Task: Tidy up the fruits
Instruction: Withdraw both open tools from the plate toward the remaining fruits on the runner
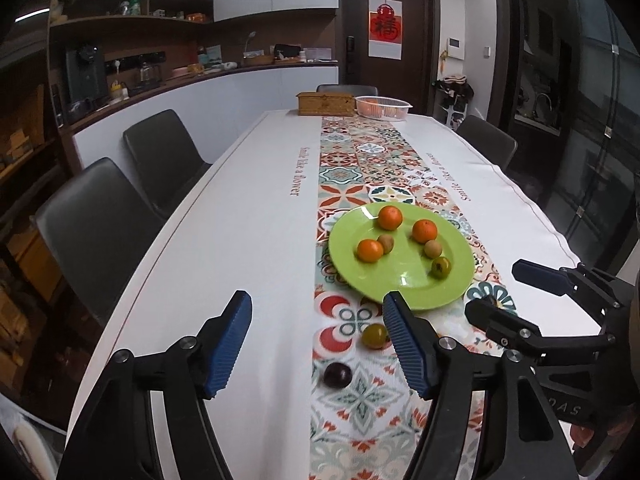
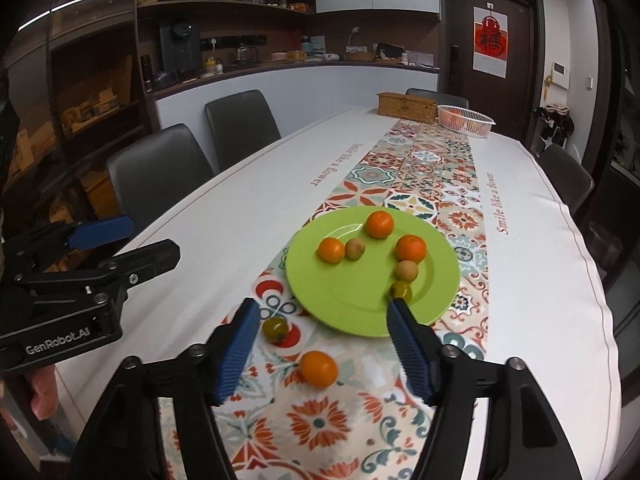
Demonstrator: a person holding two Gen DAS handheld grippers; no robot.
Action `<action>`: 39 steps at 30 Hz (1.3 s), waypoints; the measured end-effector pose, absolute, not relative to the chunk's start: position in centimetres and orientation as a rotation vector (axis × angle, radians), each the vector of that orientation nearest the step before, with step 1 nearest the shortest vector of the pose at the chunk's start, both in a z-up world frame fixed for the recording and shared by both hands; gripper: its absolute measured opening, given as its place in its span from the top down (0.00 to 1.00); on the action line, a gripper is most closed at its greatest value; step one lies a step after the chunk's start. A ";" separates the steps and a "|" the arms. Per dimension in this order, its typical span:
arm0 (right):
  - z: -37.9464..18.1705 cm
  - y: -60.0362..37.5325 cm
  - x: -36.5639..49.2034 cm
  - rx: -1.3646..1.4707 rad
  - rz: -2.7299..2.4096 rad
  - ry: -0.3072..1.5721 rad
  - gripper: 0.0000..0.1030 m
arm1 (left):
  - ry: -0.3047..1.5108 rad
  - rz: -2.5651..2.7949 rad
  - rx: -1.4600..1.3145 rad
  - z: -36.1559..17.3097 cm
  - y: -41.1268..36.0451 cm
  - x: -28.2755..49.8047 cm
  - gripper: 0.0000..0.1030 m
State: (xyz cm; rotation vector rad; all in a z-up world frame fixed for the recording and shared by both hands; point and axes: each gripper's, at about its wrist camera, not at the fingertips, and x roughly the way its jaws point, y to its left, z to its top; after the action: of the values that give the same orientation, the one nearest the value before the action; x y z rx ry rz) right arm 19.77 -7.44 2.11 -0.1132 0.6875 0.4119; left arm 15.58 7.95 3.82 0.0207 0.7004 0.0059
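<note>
Both grippers hang above the near end of the table (image 1: 240, 208), each with its blue pads spread apart and nothing between them. Left gripper (image 1: 316, 344): jaws open, empty, pointing down toward the patterned runner (image 1: 352, 160) on the near side of the plate (image 1: 400, 276). Right gripper (image 2: 320, 352): jaws open, empty, also on the near side of the plate; its right pad overlaps the plate's near rim in its own view, and contact cannot be told. The plate is green and rests on the runner. On the plate lie three oranges (image 1: 390, 217), two small brown fruits (image 1: 433, 248) and one green fruit (image 1: 441, 267); one brown fruit touches the orange to its left, and the green fruit lies nearest the near rim. Off the plate, on the runner on its near side, lie three loose fruits: a green-yellow fruit (image 1: 375, 336) just beside the near rim, a dark plum (image 1: 337, 375) nearer the camera than that, and a fourth orange (image 2: 319, 368), which shows only in the right wrist view, between the right gripper's pads but untouched by them. Beyond the plate, at the far end of the table, stand a wicker box (image 1: 326, 103) and a white basket (image 1: 383, 107) holding orange fruit, side by side. Dark chairs (image 1: 164, 156) line the table's edges.
</note>
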 end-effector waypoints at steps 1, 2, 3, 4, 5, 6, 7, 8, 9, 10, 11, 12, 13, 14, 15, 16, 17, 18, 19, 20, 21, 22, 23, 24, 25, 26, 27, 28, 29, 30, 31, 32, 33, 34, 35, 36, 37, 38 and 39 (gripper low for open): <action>1.9 -7.3 19.6 -0.115 0.412 0.689 0.33 | 0.703 0.010 0.020 3.6 8.1 15.2 0.31; 1.8 -7.3 19.4 -0.116 0.412 0.692 0.33 | 0.705 0.011 0.017 3.5 8.2 15.0 0.31; 1.5 -7.2 19.3 -0.116 0.412 0.698 0.33 | 0.705 0.012 0.015 3.2 8.3 14.7 0.31; 1.4 -7.1 19.3 -0.116 0.412 0.702 0.33 | 0.707 0.015 0.016 3.0 8.4 14.5 0.30; 1.1 -7.1 19.2 -0.117 0.411 0.710 0.33 | 0.711 0.015 0.019 2.7 8.5 14.2 0.30; 0.9 -7.1 19.0 -0.117 0.409 0.715 0.33 | 0.714 0.016 0.022 2.5 8.6 14.1 0.30; 0.7 -7.1 18.9 -0.118 0.407 0.720 0.33 | 0.719 0.021 0.026 2.1 8.7 13.9 0.30; 0.4 -7.1 18.8 -0.118 0.404 0.726 0.33 | 0.722 0.023 0.029 1.7 8.7 13.7 0.30; 0.1 -7.1 18.6 -0.117 0.401 0.733 0.33 | 0.727 0.023 0.032 1.4 8.8 13.5 0.30; -0.1 -7.1 18.5 -0.118 0.398 0.738 0.33 | 0.734 0.020 0.035 1.0 8.8 13.3 0.30; -0.5 -7.0 18.4 -0.121 0.396 0.746 0.33 | 0.739 0.018 0.039 0.6 8.8 13.2 0.30; -0.7 -7.0 18.3 -0.122 0.396 0.753 0.33 | 0.747 0.015 0.042 0.2 8.8 13.1 0.30; -1.0 -6.9 18.2 -0.124 0.396 0.759 0.33 | 0.756 0.009 0.042 -0.3 8.8 13.1 0.30; -1.3 -6.9 18.1 -0.126 0.396 0.768 0.33 | 0.766 0.003 0.042 -0.7 8.8 13.0 0.30; -1.6 -6.8 18.2 -0.127 0.397 0.776 0.33 | 0.778 -0.002 0.041 -1.2 8.8 13.0 0.30; -2.0 -6.8 18.2 -0.129 0.395 0.787 0.33 | 0.786 -0.004 0.040 -1.6 8.8 13.0 0.30; -2.3 -6.8 18.3 -0.131 0.394 0.797 0.33 | 0.794 -0.008 0.039 -2.0 8.8 13.0 0.30; -2.6 -6.8 18.4 -0.131 0.394 0.805 0.33 | 0.801 -0.011 0.038 -2.3 8.8 13.1 0.30; -2.8 -6.8 18.4 -0.131 0.393 0.811 0.33 | 0.812 -0.016 0.040 -2.6 8.7 13.3 0.30; -3.2 -6.7 18.5 -0.129 0.391 0.822 0.33 | 0.819 -0.017 0.041 -3.0 8.7 13.4 0.30; -3.5 -6.7 18.6 -0.129 0.389 0.830 0.33 | 0.824 -0.019 0.042 -3.3 8.6 13.5 0.30; -3.7 -6.7 18.7 -0.130 0.388 0.836 0.33 | 0.832 -0.023 0.043 -3.6 8.5 13.6 0.30; -4.1 -6.7 18.9 -0.132 0.387 0.844 0.33 | 0.840 -0.030 0.044 -4.0 8.5 13.9 0.30; -4.4 -6.6 19.0 -0.139 0.380 0.852 0.33 | 0.843 -0.036 0.045 -4.2 8.4 14.0 0.30; -4.6 -6.5 19.2 -0.144 0.375 0.856 0.33 | 0.848 -0.043 0.050 -4.6 8.3 14.2 0.30; -4.9 -6.5 19.3 -0.151 0.371 0.860 0.33 | 0.847 -0.046 0.053 -4.8 8.1 14.4 0.30; -5.1 -6.4 19.5 -0.156 0.367 0.864 0.33 | 0.843 -0.051 0.054 -4.8 8.1 14.5 0.30; -5.3 -6.4 19.6 -0.161 0.364 0.869 0.33 | 0.840 -0.060 0.053 -5.0 8.0 14.7 0.30; -5.6 -6.3 19.9 -0.166 0.362 0.875 0.33 | 0.840 -0.066 0.052 -5.1 7.9 14.8 0.30; -5.7 -6.3 20.0 -0.168 0.360 0.878 0.33 | 0.841 -0.074 0.050 -5.3 7.9 15.1 0.30; -5.9 -6.3 20.2 -0.169 0.359 0.882 0.33 | 0.844 -0.078 0.050 -5.5 7.8 15.4 0.31; -6.1 -6.2 20.4 -0.168 0.360 0.886 0.33 | 0.850 -0.081 0.052 -5.7 7.7 15.7 0.31; -6.2 -6.1 20.7 -0.168 0.357 0.891 0.33 | 0.854 -0.084 0.055 -5.9 7.5 15.9 0.31; -6.3 -6.1 20.9 -0.168 0.355 0.895 0.33 | 0.860 -0.085 0.056 -6.1 7.5 16.2 0.31; -6.5 -6.0 21.1 -0.169 0.355 0.898 0.33 | 0.869 -0.085 0.056 -6.4 7.4 16.5 0.32; -6.7 -6.0 21.3 -0.172 0.352 0.903 0.34 | 0.873 -0.089 0.053 -6.5 7.4 16.6 0.32; -6.8 -6.0 21.5 -0.173 0.351 0.907 0.34 | 0.880 -0.093 0.049 -6.7 7.3 16.9 0.34; -7.0 -5.9 21.8 -0.174 0.349 0.913 0.34 | 0.885 -0.093 0.048 -6.9 7.3 17.0 0.37; -7.2 -5.9 21.9 -0.174 0.348 0.918 0.36 | 0.887 -0.097 0.046 -7.0 7.2 17.2 0.39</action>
State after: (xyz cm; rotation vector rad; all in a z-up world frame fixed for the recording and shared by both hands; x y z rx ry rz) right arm 21.94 -5.87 -7.16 -0.1736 0.9176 0.3482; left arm 17.17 7.22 -6.98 0.0464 0.8871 -0.0969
